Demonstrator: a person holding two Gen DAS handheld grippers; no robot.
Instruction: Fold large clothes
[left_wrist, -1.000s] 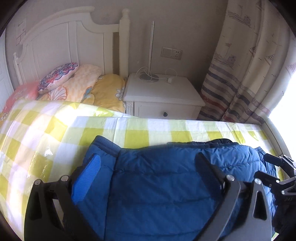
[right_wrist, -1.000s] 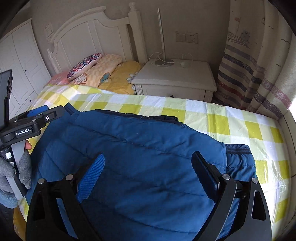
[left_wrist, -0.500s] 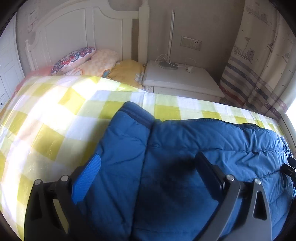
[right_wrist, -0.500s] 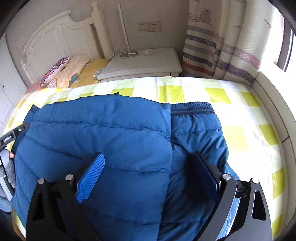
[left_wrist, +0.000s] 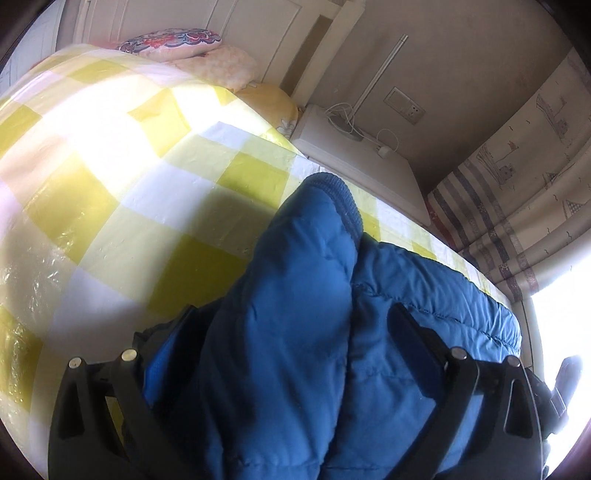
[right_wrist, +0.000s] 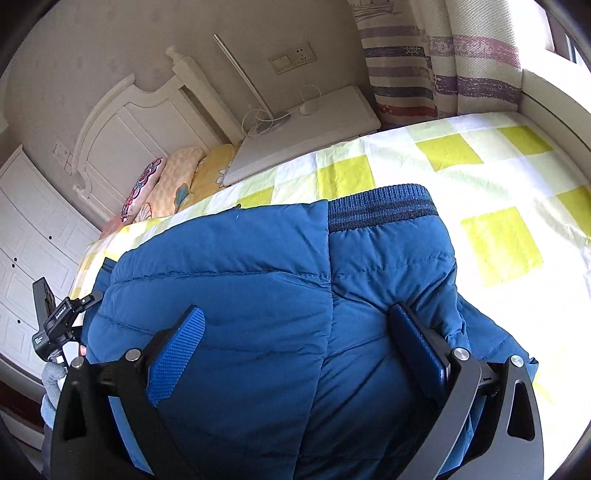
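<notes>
A blue padded jacket (right_wrist: 258, 295) lies folded on a bed, on a sheet of yellow and white checks (right_wrist: 498, 240). Its quilted body fills the near part of both wrist views. A dark ribbed knit band (right_wrist: 382, 208) marks the far edge of the part on the right, and a padded fold of the body overlaps it from the left.

The right gripper (right_wrist: 295, 343) sits low over the jacket with its jaws spread wide. They have just been opening, and the fabric bulges up between the blue textured pads (right_wrist: 177, 354), which do not squeeze it.

The left gripper (left_wrist: 284, 350) is at the jacket's left end. A thick padded roll with a ribbed end (left_wrist: 340, 188) rises between its fingers; they stand wide apart, and whether the pads press the cloth cannot be told, since the fabric covers them. In the right wrist view this gripper appears at the near left edge, held by a hand in a grey glove (right_wrist: 51, 376).

Far along the bed are patterned pillows (right_wrist: 162, 188) against a white headboard (right_wrist: 122, 125). A white nightstand (right_wrist: 303, 129) with a thin lamp (right_wrist: 240, 70) stands beyond the bed, a striped curtain (right_wrist: 424, 55) to its right, and a white wardrobe (right_wrist: 26, 240) to the far left.
</notes>
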